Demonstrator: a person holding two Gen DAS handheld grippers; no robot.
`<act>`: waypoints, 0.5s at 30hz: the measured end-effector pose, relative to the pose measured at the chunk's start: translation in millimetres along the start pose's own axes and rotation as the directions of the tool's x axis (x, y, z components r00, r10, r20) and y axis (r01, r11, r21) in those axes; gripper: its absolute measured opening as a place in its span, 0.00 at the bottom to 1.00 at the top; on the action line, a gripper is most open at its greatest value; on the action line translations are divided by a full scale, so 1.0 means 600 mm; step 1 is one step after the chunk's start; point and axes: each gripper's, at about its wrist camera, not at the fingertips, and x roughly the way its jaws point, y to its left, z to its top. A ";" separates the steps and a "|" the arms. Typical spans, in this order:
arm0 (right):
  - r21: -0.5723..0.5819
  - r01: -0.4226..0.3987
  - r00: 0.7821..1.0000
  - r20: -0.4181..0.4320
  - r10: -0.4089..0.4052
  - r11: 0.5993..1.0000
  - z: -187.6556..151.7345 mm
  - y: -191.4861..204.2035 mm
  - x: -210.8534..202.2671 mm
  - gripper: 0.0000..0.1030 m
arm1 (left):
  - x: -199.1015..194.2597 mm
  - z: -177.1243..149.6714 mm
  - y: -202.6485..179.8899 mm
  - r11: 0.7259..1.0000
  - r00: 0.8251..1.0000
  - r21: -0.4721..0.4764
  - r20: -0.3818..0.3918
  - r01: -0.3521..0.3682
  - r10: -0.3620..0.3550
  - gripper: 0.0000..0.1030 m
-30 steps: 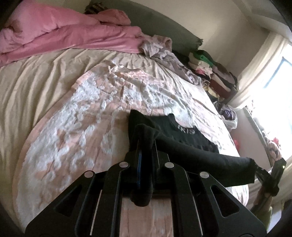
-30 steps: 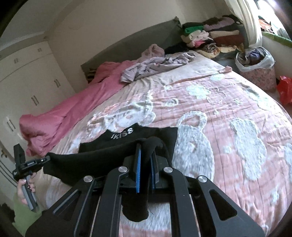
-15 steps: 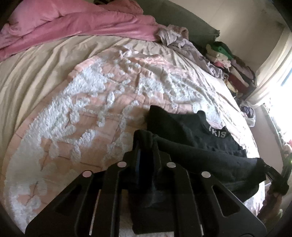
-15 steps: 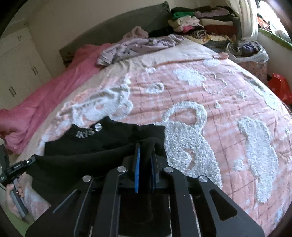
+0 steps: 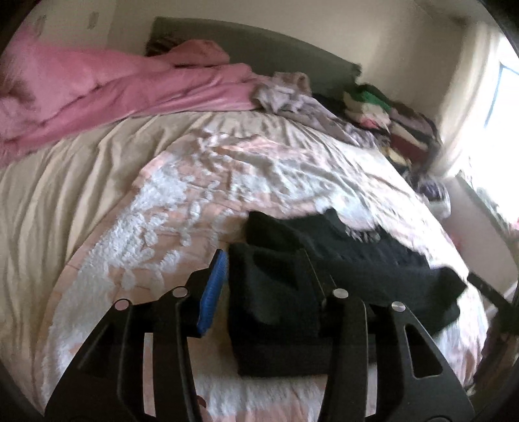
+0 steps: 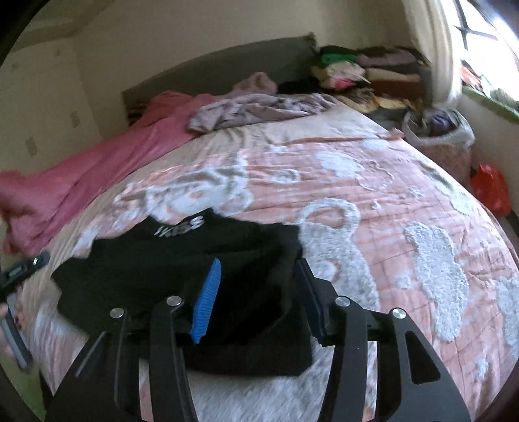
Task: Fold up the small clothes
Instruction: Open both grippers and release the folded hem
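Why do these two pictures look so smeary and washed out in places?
Left wrist view: motion blur smears the black garment and bedspread, and the window glares white. Right wrist view: blurred too, with fisheye bending of the bed's edges and a bright window.

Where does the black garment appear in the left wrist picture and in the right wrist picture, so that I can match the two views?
Left wrist: the black garment lies at lower centre-right, a corner between the open fingers.
Right wrist: the black garment lies at lower centre-left, its white lettering towards the top.
Shared landmark: the clothes stack beside the headboard.
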 end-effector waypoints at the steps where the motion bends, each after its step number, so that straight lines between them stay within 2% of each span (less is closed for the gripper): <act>1: -0.017 -0.023 1.000 -0.016 0.022 1.000 -0.006 0.011 -0.001 0.44 | -0.006 -0.009 -0.015 0.999 1.000 0.034 -0.005 0.007 -0.007 0.35; 3: -0.053 -0.053 0.998 -0.043 0.051 0.997 -0.021 0.031 -0.002 0.27 | -0.007 -0.032 -0.037 0.996 0.999 0.090 -0.032 0.014 -0.011 0.35; 5: -0.084 -0.070 0.995 -0.076 0.064 0.994 -0.034 0.047 0.001 0.23 | -0.001 -0.054 -0.053 0.991 0.997 0.132 -0.071 0.034 -0.025 0.32; 7: -0.120 -0.064 0.993 -0.106 0.051 0.991 -0.052 0.061 0.006 0.22 | 0.011 -0.081 -0.065 0.984 0.993 0.170 -0.116 0.045 -0.025 0.26; 9: -0.139 -0.050 0.992 -0.123 0.033 0.989 -0.066 0.067 0.012 0.22 | 0.025 -0.103 -0.073 0.980 0.989 0.193 -0.147 0.037 -0.009 0.26; 13: -0.152 0.019 0.987 -0.157 -0.043 0.988 -0.083 0.059 0.032 0.22 | 0.038 -0.111 -0.076 0.975 0.991 0.224 -0.133 0.007 0.023 0.26; 15: -0.137 0.026 0.986 -0.157 -0.047 0.990 -0.088 0.052 0.037 0.22 | 0.042 -0.113 -0.073 0.973 0.991 0.231 -0.129 -0.010 0.040 0.26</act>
